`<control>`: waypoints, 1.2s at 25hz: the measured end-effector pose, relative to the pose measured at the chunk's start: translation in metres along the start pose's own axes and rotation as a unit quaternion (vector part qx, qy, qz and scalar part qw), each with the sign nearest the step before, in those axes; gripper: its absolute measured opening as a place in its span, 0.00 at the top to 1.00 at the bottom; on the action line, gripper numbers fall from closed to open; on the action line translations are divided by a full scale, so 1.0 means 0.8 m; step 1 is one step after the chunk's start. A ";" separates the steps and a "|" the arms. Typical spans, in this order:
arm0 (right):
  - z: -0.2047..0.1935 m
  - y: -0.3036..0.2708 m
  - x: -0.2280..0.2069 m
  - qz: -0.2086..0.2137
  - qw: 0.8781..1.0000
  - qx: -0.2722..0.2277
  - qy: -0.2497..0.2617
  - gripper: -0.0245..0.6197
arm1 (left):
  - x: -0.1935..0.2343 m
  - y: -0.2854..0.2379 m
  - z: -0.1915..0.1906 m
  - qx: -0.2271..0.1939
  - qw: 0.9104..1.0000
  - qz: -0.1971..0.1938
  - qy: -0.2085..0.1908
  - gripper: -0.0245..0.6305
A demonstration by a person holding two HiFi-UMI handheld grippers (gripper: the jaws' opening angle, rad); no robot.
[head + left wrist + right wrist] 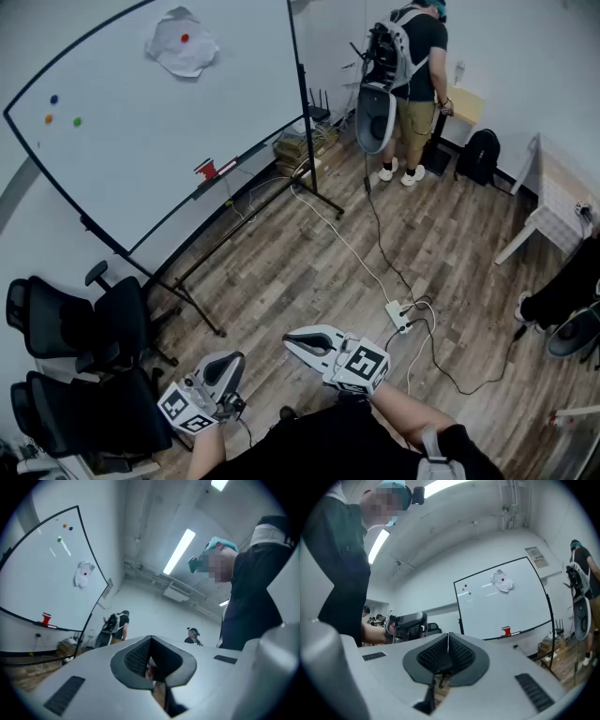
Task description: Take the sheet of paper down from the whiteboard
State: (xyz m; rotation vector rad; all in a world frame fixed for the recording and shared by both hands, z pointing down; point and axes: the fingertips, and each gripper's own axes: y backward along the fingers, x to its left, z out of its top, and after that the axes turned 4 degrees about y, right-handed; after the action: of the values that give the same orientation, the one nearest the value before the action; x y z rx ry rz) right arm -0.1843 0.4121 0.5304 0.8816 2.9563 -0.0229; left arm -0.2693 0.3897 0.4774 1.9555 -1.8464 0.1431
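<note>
Paper sheet (183, 43), crumpled, held by red magnet (185, 38) near whiteboard (159, 131) top edge. L gripper (225, 366) & R gripper (298, 343): jaws closed, empty, well apart from board.

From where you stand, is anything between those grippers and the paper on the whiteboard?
Nothing visible does. Open floor lies between the left gripper, the right gripper and the whiteboard; the sheet of paper hangs high; chairs stand aside.

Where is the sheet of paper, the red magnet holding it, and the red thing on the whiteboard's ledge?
sheet of paper (172, 58): head view, on its crumpled lower left part.
red magnet (185, 38): head view, on the middle of the dot.
red thing (206, 170): head view, on its middle.
</note>
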 end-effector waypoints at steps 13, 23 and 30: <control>0.031 -0.051 0.096 -0.070 0.998 0.004 0.003 0.93 | -0.009 0.067 0.017 0.118 0.988 -0.009 -0.103 0.94; 0.034 -0.110 0.140 -0.098 0.995 0.007 0.020 0.93 | 0.018 0.146 0.033 0.088 0.995 0.006 -0.054 0.94; 0.042 -0.150 0.130 -0.071 0.997 -0.009 0.006 0.93 | 0.045 0.158 0.059 0.050 0.999 0.000 -0.012 0.94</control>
State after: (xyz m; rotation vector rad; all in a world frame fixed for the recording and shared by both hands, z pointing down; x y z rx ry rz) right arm -0.3352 0.3673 0.4908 0.6691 3.0199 0.0028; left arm -0.3986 0.3371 0.4796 2.0320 -1.8891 0.2159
